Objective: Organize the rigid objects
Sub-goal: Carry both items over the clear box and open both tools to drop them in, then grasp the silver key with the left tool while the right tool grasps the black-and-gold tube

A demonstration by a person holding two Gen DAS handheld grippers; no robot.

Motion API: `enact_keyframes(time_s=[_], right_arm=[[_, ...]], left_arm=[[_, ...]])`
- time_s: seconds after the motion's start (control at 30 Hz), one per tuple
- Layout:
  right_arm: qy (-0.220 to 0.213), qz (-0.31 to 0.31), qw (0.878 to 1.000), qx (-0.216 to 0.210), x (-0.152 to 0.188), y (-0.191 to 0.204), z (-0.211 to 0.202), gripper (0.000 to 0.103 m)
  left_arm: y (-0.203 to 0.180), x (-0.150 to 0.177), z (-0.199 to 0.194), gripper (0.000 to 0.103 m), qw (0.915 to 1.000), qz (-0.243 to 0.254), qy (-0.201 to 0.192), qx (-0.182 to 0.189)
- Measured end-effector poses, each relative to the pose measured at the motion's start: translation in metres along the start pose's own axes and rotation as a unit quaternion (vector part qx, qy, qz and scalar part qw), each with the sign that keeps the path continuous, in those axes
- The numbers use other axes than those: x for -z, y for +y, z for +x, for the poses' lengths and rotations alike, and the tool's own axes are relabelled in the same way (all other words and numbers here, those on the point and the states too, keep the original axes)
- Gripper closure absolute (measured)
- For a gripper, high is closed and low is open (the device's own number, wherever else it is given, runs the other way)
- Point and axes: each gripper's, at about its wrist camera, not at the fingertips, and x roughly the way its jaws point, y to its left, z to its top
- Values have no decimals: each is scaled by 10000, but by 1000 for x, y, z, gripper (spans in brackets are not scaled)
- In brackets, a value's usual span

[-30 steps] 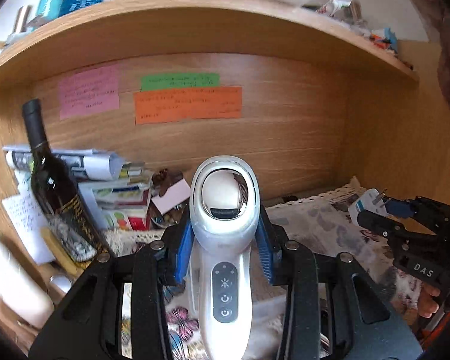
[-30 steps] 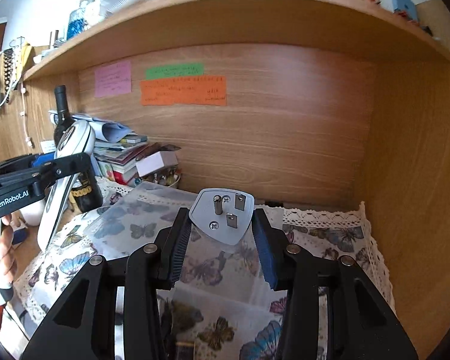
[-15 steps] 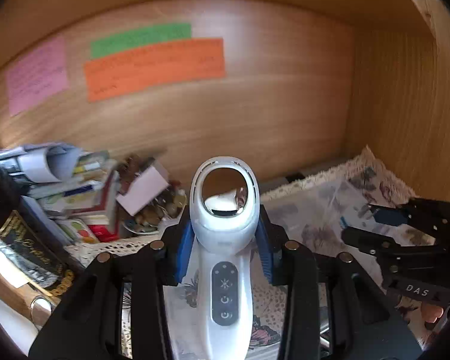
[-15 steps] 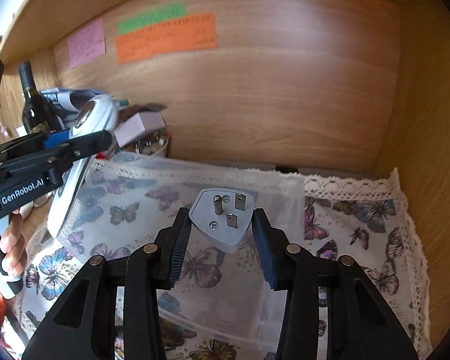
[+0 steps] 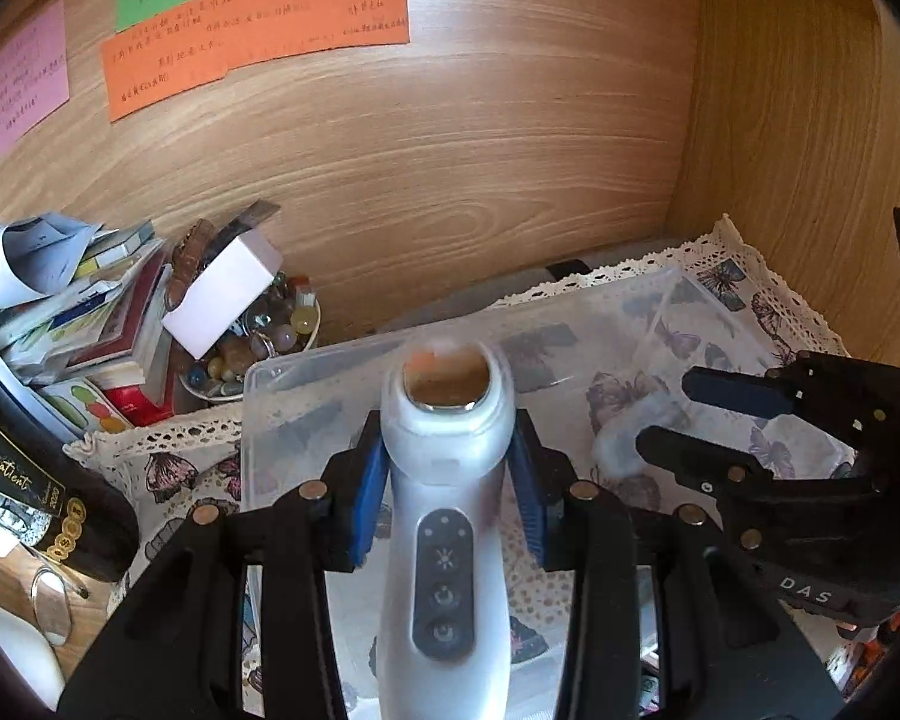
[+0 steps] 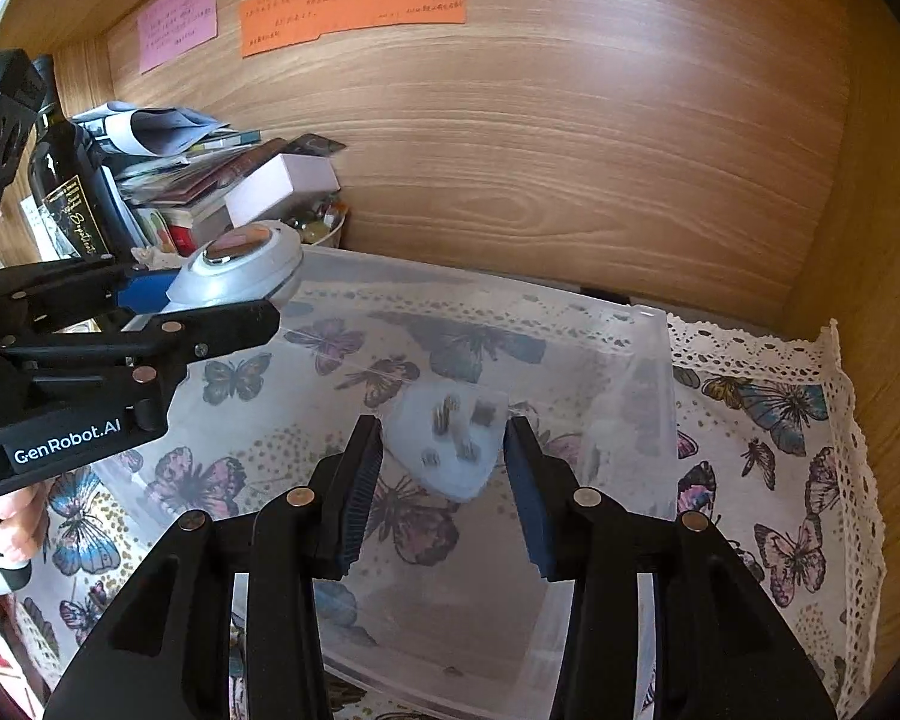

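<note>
My left gripper (image 5: pixel 448 480) is shut on a white handheld device (image 5: pixel 447 516) with three buttons, held over the left part of a clear plastic bin (image 5: pixel 282 369). In the right wrist view the device (image 6: pixel 240 267) sits above the bin's left rim. My right gripper (image 6: pixel 444 468) is open over the bin (image 6: pixel 648 420). A white plug adapter (image 6: pixel 450 450) with metal pins is blurred between the jaws, apart from both pads. In the left wrist view the adapter (image 5: pixel 621 450) is a pale blur by the right gripper (image 5: pixel 672 414).
The bin stands on a butterfly cloth (image 6: pixel 768 420) inside a wooden alcove. At the left are a wine bottle (image 6: pixel 69 204), stacked books and papers (image 5: pixel 84 324), a pink box (image 5: pixel 222 294) and a bowl of beads (image 5: pixel 258 348). Coloured notes (image 5: pixel 252 36) hang on the back wall.
Both grippers moved forward and down over the bin. The right gripper's jaws opened and the plug adapter left their grip, now blurred between them. The left gripper still holds the device.
</note>
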Motion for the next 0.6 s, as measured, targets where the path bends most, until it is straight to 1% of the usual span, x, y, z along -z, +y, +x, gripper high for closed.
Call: enact_keyframes(time_s=[0.03,0.1,0.13,0.2,0.27,0.43,0.53,0.6], right_arm=[[-1,0,10000,-1,0,1,0,64],[-12,17,10000,-5,0,1,0,63],[-24,32,10000,-14,-1,0,-1,60],[-75,54,10000,-8,-2,-1,-5,57],[-177,62,9998,-2,-4,-1,-14,54],[-434,55,9990,63,-6,-1,-37,49],[-606,60,9981,88,-5,0,-53,45],[-706,53,9974,90,-2,2,-62,43]], left_arm=[[-1,1,0,64,10000,2,20,-26],[-2,3,-6,62,9999,26,-62,-100],[-3,3,-9,62,9999,44,-99,-133],[-5,3,-18,55,9996,48,-214,-158],[-5,2,-26,50,9994,50,-311,-163],[-7,5,-52,44,9985,11,-520,-147],[-5,12,-68,35,9978,-31,-629,-186],[-4,19,-80,24,9975,-102,-677,-167]])
